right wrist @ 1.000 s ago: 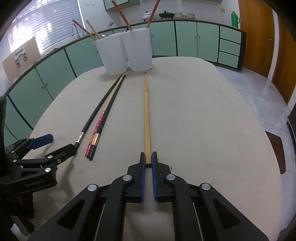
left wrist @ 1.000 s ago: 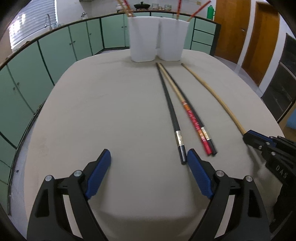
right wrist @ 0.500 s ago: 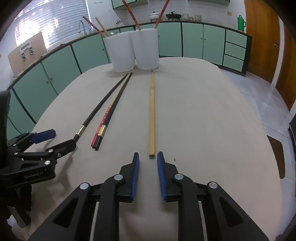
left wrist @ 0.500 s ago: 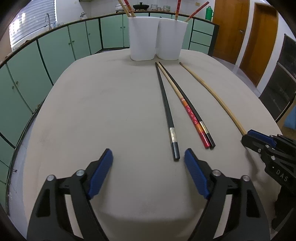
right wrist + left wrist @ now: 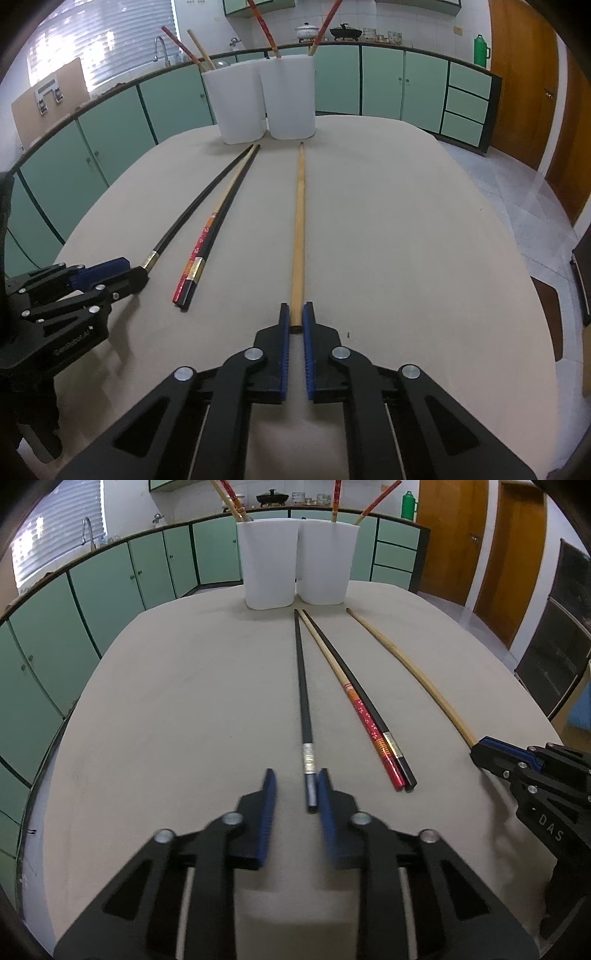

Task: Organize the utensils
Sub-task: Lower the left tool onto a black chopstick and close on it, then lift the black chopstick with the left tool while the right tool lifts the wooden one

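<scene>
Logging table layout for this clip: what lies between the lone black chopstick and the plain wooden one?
In the left wrist view, a red-patterned chopstick and a second black chopstick lie side by side between the lone black chopstick and the wooden chopstick.

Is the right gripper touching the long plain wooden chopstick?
Touching. In the right wrist view, the right gripper has both blue pads pressed against the near end of the plain wooden chopstick, with no gap visible.
</scene>
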The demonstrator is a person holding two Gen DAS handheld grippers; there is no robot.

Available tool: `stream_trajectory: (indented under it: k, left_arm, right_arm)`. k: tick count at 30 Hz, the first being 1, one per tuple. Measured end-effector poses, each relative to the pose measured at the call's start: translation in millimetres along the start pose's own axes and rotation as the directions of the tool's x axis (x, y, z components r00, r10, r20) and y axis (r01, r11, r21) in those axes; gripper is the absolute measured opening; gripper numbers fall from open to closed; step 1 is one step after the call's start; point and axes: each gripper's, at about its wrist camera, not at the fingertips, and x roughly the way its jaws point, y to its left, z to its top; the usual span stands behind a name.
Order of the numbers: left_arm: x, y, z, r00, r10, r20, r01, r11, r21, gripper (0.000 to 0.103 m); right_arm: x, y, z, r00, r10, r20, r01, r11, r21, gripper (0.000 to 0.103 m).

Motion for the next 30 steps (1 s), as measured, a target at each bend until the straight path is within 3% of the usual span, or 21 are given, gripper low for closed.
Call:
stream_trajectory:
  k: [3, 11, 19, 30]
  left_arm:
    - [-0.5, -0.4, -0.4, 1.000, -0.008, 0.000, 0.008, 1.000, 0.000, 0.006]
    - [-11.5, 6.0, -0.6, 1.000, -0.012, 0.020, 0.012, 1.000, -0.016, 0.006]
    - [-48.3, 12.1, 12.2, 0.995, -0.009, 0.097, 0.009, 1.000, -0.003, 0.006]
    - [-115.7, 23.5, 59.2, 0.964, -0.029, 0.265, 0.033, 0.999, -0.012, 0.006]
  right_arm:
    - [-1.0, -0.7, -0.3, 1.000, 0.000, 0.002, 0.000, 1.000, -0.001, 0.007]
    - [-10.1, -4.0, 1.2, 1.000, 0.010, 0.024, -0.010, 1.000, 0.002, 0.007]
    - [-36.2, -11.2, 15.7, 0.997, 0.025, 0.074, -0.025, 1.000, 0.010, 0.007]
    - [-94.8, -17.1, 59.7, 0.976, 0.053, 0.213, -0.056, 0.998, 0.008, 0.007]
